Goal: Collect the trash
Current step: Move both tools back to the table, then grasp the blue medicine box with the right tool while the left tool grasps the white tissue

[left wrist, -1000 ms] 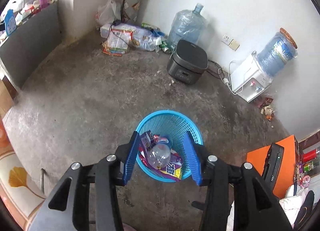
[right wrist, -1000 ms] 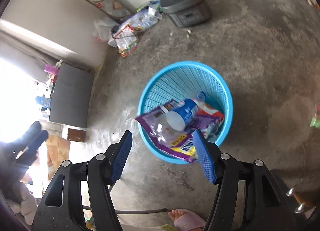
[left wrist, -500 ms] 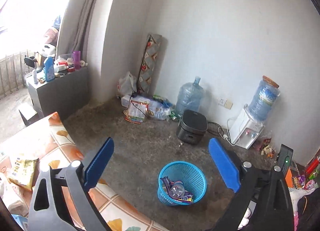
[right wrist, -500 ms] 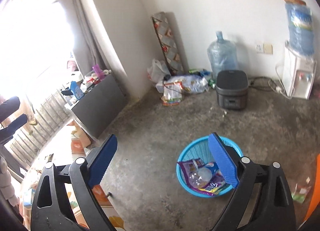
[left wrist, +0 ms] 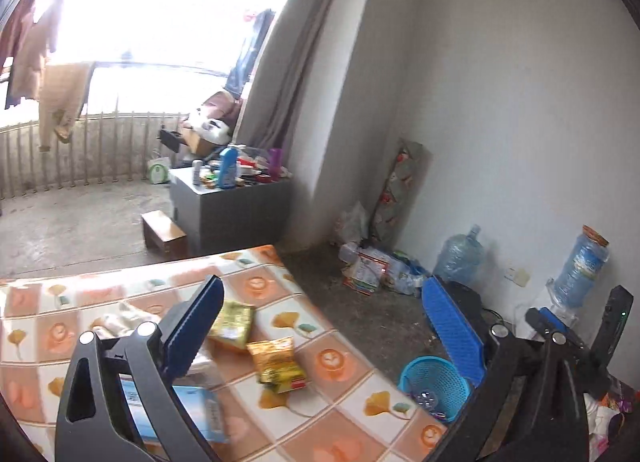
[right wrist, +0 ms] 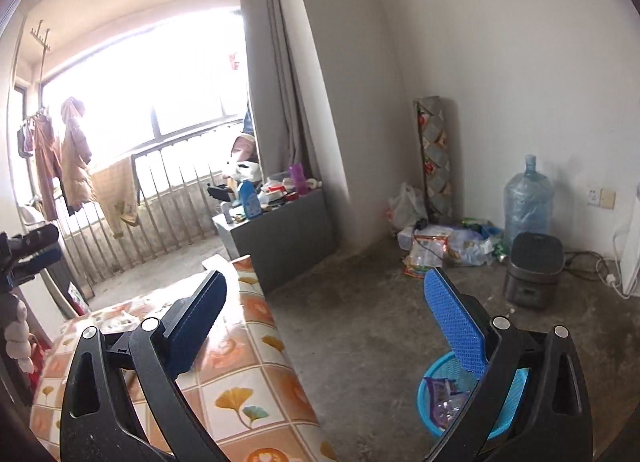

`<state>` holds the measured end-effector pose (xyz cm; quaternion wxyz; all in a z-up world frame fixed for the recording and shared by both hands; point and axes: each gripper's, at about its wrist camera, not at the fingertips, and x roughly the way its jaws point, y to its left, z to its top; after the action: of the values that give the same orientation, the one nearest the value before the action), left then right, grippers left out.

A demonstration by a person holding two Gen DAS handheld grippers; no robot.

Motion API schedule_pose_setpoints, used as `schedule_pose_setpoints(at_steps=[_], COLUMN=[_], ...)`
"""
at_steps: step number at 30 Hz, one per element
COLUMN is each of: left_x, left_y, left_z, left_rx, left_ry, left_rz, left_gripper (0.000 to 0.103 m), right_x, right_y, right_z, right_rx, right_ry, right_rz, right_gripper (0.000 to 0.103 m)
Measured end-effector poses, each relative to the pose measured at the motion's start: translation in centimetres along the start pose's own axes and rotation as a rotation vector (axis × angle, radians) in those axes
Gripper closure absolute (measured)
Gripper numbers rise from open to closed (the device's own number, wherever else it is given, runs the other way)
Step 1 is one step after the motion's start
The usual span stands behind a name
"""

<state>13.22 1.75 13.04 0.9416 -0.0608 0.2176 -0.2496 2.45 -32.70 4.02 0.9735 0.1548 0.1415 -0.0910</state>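
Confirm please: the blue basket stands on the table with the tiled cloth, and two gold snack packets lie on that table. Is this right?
Not quite. The blue basket stands on the concrete floor beside the table, as the left wrist view shows. The two gold snack packets do lie on that table.

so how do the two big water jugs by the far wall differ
The left jug stands upright on the floor with its neck up; the right jug sits neck down on the white dispenser, so it is higher. The left jug shows no label; the right one has a printed label and a brownish disc on its upturned base. Both are bluish, translucent plastic and stand near the same wall.
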Motion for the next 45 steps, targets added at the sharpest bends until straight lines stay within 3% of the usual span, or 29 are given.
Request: schedule_pose_setpoints(at_steps=[5, 11, 15, 19, 24, 28, 31, 36, 42, 45], left_x=[-4.2, -5.1, -4.7, -4.4, -3.6, -2.9, -2.3, -1.3, 0.1, 0.3], left_y=[7.0, 11.3, 13.0, 15.3, 18.3, 20.2, 21.1, 21.6, 22.4, 22.6], left_z=[-1.8, -5.5, -7.4, -8.8, -10.6, -12.1, -12.9, -13.4, -14.3, -14.6], left_rx=[-0.100, -0.190, -0.218, -0.246, -0.232, -0.237, -0.238, -0.209, -0.228, -0.237], left_ry=[0.003, 0.080, 0.112, 0.150, 0.250, 0.336, 0.380, 0.416, 0.458, 0.465], left_rz=[0.159, 0.193, 0.219, 0.272, 0.344, 0.342, 0.328, 0.314, 0.325, 0.326], left_gripper=[0.006, 0.006, 0.007, 0.019, 0.041, 0.050, 0.056, 0.060, 0.088, 0.093], right_x=[2.8, 5.7, 7.1, 8.9, 11.0, 11.8, 12.0, 12.8, 14.5, 15.3], right_y=[2.7, 7.4, 11.0, 14.9, 20.2, 25.0, 28.2, 31.9, 33.9, 33.5], right_z=[0.0, -1.5, -3.0, -5.0, -7.6, -9.7, -11.1, -12.4, -14.3, -15.2], right_rx=[0.043, 0.024, -0.014, -0.057, -0.161, -0.362, -0.537, -0.769, -0.905, -0.937], right_ry=[0.086, 0.213, 0.303, 0.412, 0.542, 0.621, 0.636, 0.641, 0.709, 0.750], right_rz=[0.142, 0.257, 0.350, 0.429, 0.520, 0.612, 0.687, 0.791, 0.836, 0.816], right_gripper=[0.008, 0.009, 0.017, 0.029, 0.031, 0.029, 0.020, 0.016, 0.013, 0.013])
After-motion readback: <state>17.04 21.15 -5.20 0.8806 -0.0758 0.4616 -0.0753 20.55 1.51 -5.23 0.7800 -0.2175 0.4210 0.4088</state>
